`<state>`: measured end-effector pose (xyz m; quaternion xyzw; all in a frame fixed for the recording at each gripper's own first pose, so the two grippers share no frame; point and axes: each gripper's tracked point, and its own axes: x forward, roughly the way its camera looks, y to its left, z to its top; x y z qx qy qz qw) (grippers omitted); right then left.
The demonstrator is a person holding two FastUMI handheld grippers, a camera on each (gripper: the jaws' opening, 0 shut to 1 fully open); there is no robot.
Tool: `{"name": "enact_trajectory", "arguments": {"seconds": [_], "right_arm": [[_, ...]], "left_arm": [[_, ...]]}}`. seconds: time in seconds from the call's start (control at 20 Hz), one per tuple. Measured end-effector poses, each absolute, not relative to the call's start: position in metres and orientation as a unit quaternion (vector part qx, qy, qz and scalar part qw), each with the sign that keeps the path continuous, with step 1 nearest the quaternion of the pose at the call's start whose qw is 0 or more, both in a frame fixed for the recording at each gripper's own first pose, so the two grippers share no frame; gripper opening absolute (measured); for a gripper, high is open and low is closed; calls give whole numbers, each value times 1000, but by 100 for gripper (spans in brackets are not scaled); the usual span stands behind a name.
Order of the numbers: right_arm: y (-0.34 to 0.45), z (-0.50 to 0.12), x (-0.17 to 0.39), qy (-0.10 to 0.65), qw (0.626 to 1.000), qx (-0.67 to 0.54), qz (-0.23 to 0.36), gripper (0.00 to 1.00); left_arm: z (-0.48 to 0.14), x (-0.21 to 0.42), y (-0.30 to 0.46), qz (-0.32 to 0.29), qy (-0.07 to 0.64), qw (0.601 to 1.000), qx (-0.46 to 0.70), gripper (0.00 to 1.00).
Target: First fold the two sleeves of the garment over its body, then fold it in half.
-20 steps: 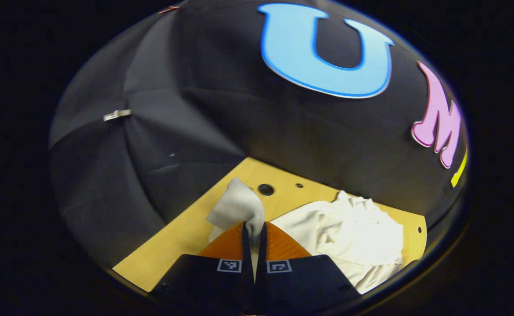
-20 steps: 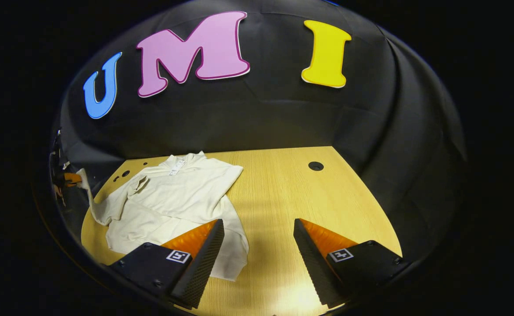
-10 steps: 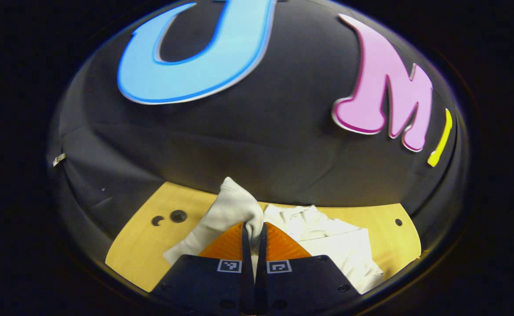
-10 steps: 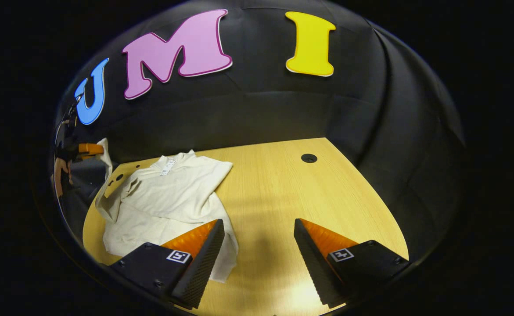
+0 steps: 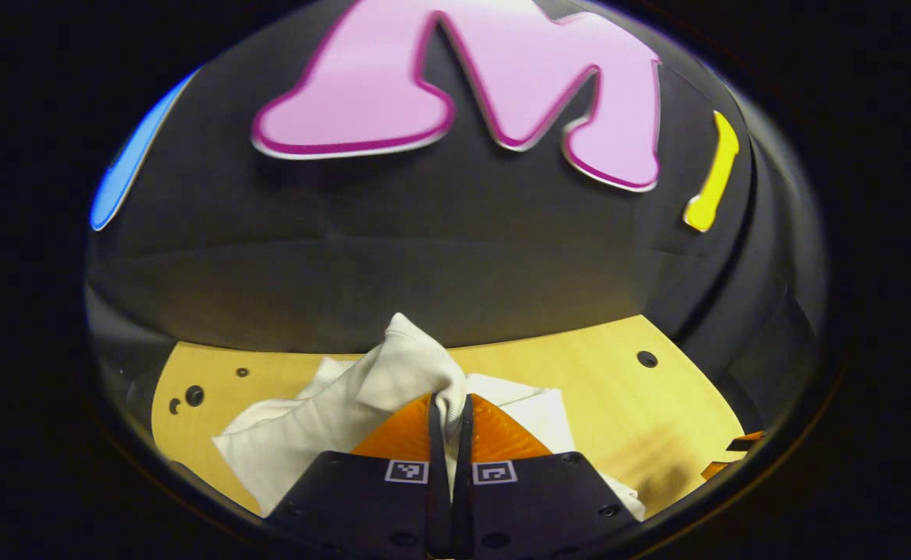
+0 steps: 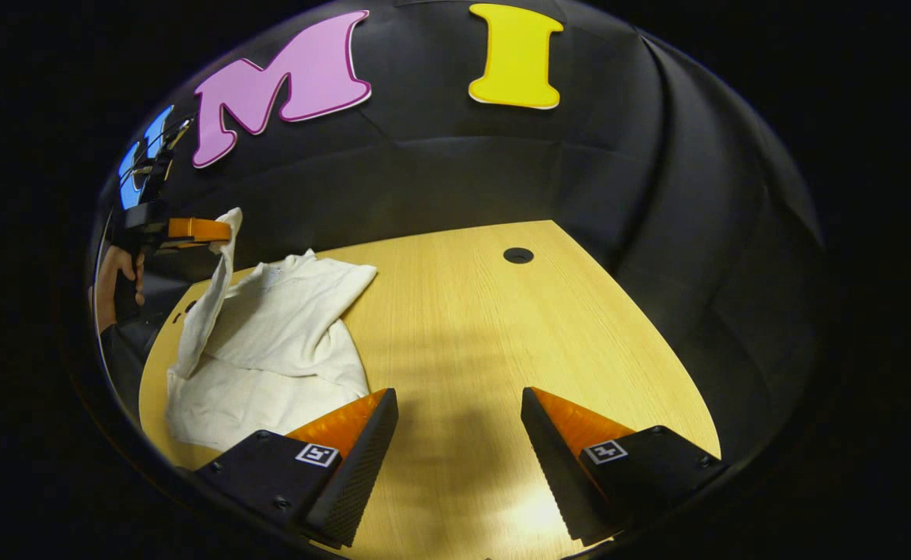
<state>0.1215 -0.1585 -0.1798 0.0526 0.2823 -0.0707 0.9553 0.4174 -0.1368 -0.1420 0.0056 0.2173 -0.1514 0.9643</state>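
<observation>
The left gripper [image 5: 449, 404], fingers pinching the sleeve [image 5: 393, 377], has swung it over the shirt [image 6: 268, 350]; the right gripper [image 6: 459, 435] waits, fingers spread.

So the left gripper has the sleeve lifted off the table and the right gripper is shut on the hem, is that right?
Not quite. The right gripper is open and holds nothing, its fingers spread over the bare table, as the right gripper view shows. The left gripper does have the sleeve pinched and lifted.

Garment [image 6: 284, 327] soft matt cream cloth, creased; table [image 6: 502, 327] smooth light wood grain, slight sheen
</observation>
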Motion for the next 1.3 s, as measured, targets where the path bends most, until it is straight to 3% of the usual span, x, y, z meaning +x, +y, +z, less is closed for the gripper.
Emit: {"name": "enact_trajectory", "arguments": {"seconds": [0.3,0.45,0.65,0.7,0.8,1.05,1.3], "right_arm": [[-163,-191,119,293,951,64,-78,98],[-159,-197,118,299,949,65,-73,98],[-150,-198,119,300,950,62,-62,98],[-147,-199,120,302,950,60,-60,98],[-141,-200,121,305,949,62,-53,98],[-119,-204,123,313,947,62,-26,99],[-83,-208,124,321,945,64,14,99]], "left_arm": [[-178,411,-205,-197,249,948,16,8],[-197,400,-225,-218,276,936,21,16],[-189,386,-217,-226,253,940,36,72],[-186,383,-207,-217,248,943,47,90],[-181,374,-179,-192,234,951,70,98],[-185,328,-102,-134,241,960,45,100],[-227,265,-7,-52,287,956,9,100]]}}
